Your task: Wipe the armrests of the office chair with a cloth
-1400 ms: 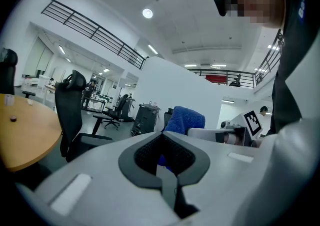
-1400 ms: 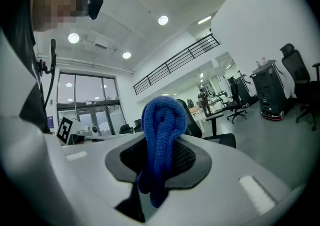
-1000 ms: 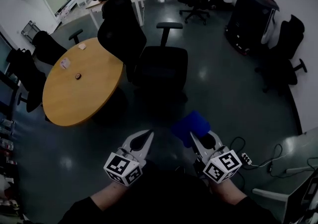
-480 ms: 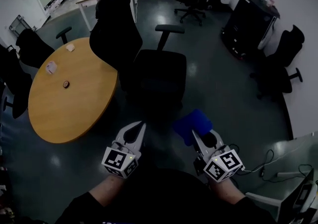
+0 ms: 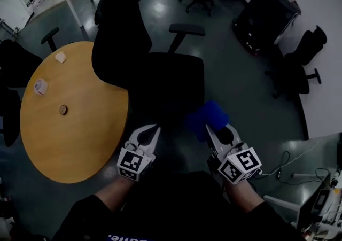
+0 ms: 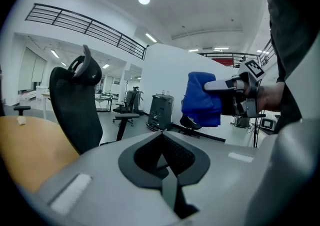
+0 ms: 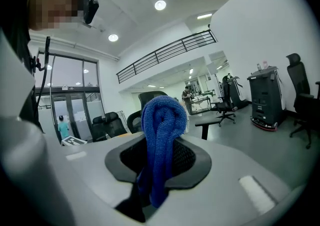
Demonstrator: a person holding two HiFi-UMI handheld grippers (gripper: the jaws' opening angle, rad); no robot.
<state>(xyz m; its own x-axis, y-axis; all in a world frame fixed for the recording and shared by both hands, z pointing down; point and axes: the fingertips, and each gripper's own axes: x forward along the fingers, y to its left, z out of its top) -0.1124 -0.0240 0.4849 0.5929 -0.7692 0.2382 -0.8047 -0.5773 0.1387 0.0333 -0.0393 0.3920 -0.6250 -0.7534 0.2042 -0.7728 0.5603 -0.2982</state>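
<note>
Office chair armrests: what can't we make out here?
- Head view: second armrest, lost against the dark backrest and seat of the office chair; only one armrest shows.
- Head view: chair base, under the seat.
- Head view: small items on the round table, too small to identify.

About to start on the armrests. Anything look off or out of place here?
Nothing stands out. The blue cloth sits bunched in the right gripper's jaws, the left gripper is shut and empty, and the office chair stands upright by the round table, one armrest in view.
</note>
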